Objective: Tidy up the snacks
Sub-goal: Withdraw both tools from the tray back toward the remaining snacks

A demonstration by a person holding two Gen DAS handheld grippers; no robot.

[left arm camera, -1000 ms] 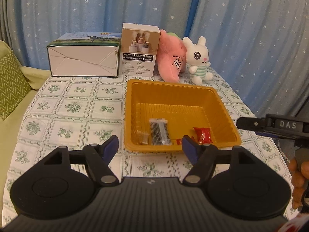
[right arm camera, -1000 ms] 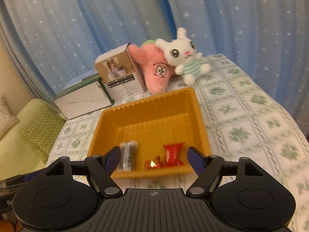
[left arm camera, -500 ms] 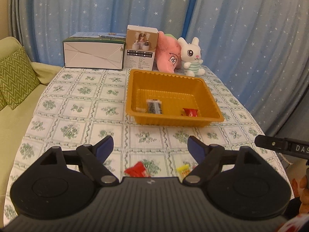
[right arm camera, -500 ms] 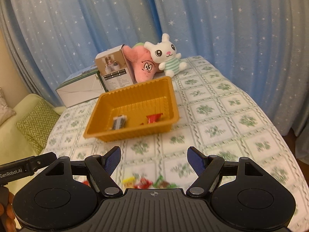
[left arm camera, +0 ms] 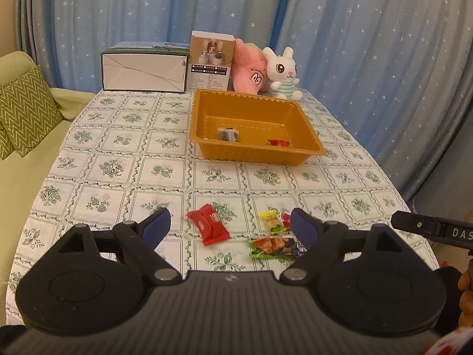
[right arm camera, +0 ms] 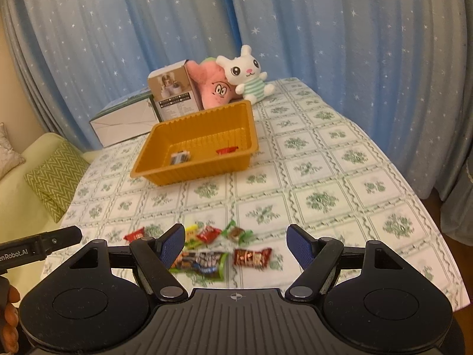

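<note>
**Snack cleanup: both grippers empty over the pile at the near edge**

So the loose snacks all sit in a bunch along the near edge of the table (left arm camera: 124,159): a red packet (left arm camera: 211,228), a little yellow packet (left arm camera: 273,222), a green-edged wrapper (left arm camera: 273,247) and a dark red bar (right arm camera: 252,258). The orange tray (left arm camera: 307,136) sits toward the far edge, well apart from them, with a couple of pieces already in it.

The left gripper (left arm camera: 226,226) has its jaws opening right now, nothing between the pads; the red packet just lies on the cloth under the gap. The right gripper (right arm camera: 236,241) stands with jaws wide and empty above the bar and the green wrapper.

Handling-wise, my guess: these are featherweight, crinkly and slick, lying flat on soft cloth. I'd pinch across the narrow middle of a packet, not the crimped ends, which probably slip. The cloth could bunch up if the tips dig in.
</note>
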